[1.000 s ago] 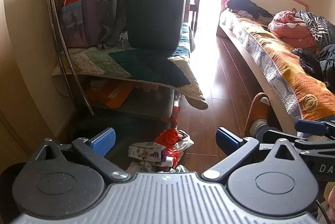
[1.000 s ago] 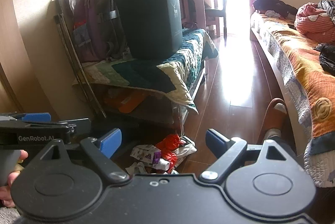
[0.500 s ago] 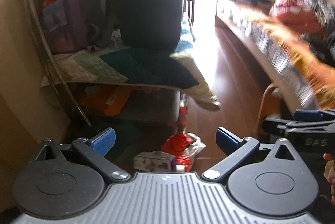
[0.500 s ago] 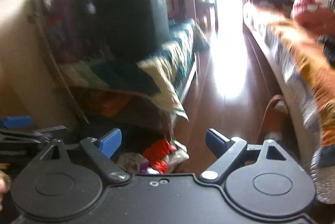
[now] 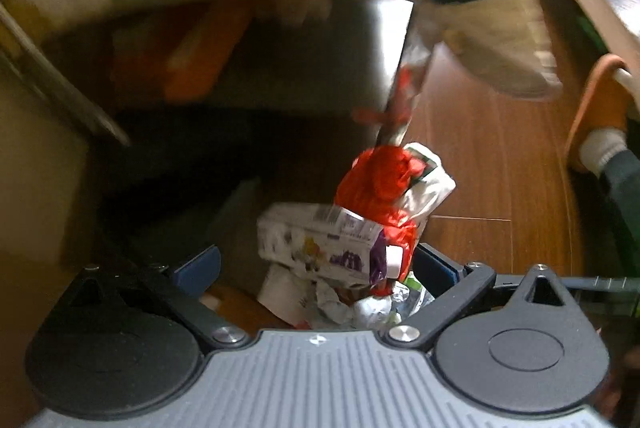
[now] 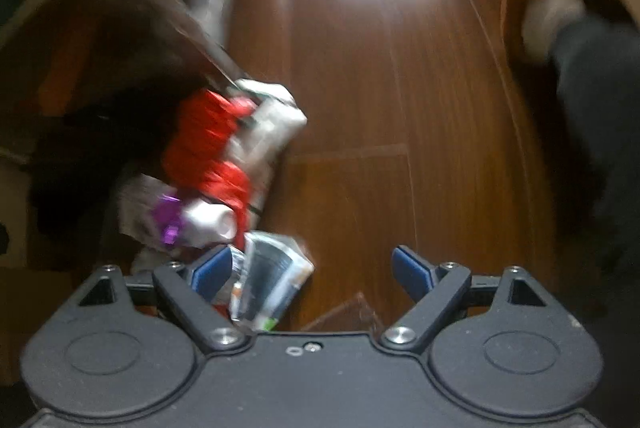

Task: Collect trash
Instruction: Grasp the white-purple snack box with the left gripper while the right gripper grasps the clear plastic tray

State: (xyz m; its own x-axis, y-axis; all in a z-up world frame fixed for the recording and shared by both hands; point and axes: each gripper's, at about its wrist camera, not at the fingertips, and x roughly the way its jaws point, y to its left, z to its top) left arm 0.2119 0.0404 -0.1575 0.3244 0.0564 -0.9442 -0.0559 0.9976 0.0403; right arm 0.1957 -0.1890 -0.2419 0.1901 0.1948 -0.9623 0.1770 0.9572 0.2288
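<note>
A heap of trash lies on the wooden floor beside a table leg: a crumpled red bag (image 5: 380, 180), a white and purple carton (image 5: 320, 248) with a white cap, a white wrapper (image 5: 428, 184) and silver foil scraps (image 5: 372, 308). My left gripper (image 5: 316, 264) is open, low over the heap, with the carton between its blue pads. In the right wrist view the red bag (image 6: 204, 140) and the carton (image 6: 176, 216) sit left of centre. My right gripper (image 6: 312, 268) is open, and a silver packet (image 6: 268, 280) lies just inside its left pad.
A low table with a quilt (image 5: 500, 40) hanging over its edge stands above the heap, with orange items (image 5: 200, 48) on its lower shelf. A person's foot in a white sock and brown slipper (image 5: 596, 120) stands on the floor (image 6: 360, 108) at right.
Both grippers have dropped and tilted down toward the floor, closing in on the trash heap. The room's upper part has left the views. Both stay open.
</note>
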